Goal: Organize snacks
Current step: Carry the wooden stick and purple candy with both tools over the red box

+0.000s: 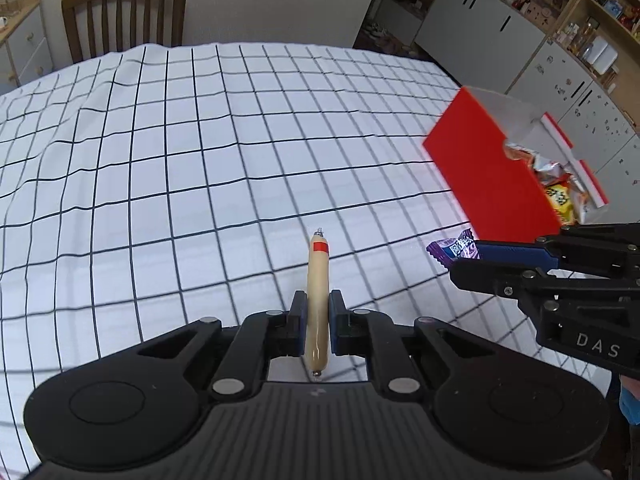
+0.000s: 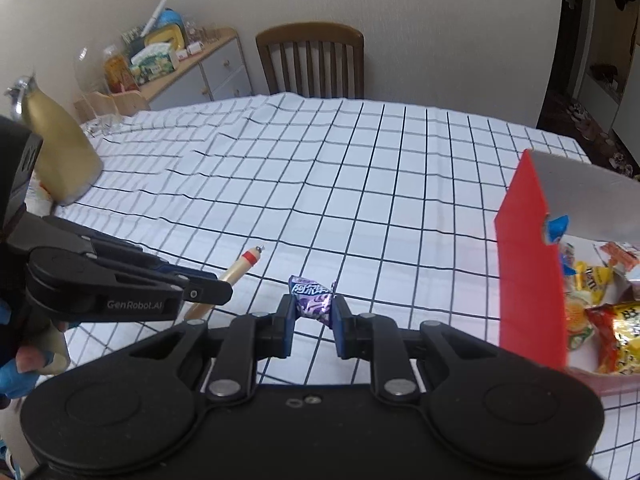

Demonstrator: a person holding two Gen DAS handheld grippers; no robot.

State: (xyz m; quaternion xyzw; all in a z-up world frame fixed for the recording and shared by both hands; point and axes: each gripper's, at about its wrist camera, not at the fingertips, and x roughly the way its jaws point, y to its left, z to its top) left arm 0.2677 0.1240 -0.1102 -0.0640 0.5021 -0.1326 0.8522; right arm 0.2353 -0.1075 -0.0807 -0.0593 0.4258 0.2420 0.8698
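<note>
A beige sausage stick (image 1: 318, 280) with a red band near its tip stands between the fingers of my left gripper (image 1: 318, 312), which is shut on it above the checked cloth. The same sausage stick (image 2: 240, 270) pokes out past the left gripper in the right wrist view. My right gripper (image 2: 313, 310) is shut on a purple candy (image 2: 312, 298). That purple candy (image 1: 454, 250) also shows in the left wrist view, held by my right gripper (image 1: 466, 262) just in front of the red box (image 1: 488, 172). The red box (image 2: 528, 272) is open on top and holds several snack packets (image 2: 600, 312).
A white tablecloth with a dark grid (image 1: 200, 160) covers the table. A wooden chair (image 2: 312, 64) stands at the far side. A sideboard with clutter (image 2: 160, 68) lies far left, and white cabinets with shelves (image 1: 540, 40) far right. A hand in a blue glove (image 2: 16, 372) holds the left gripper.
</note>
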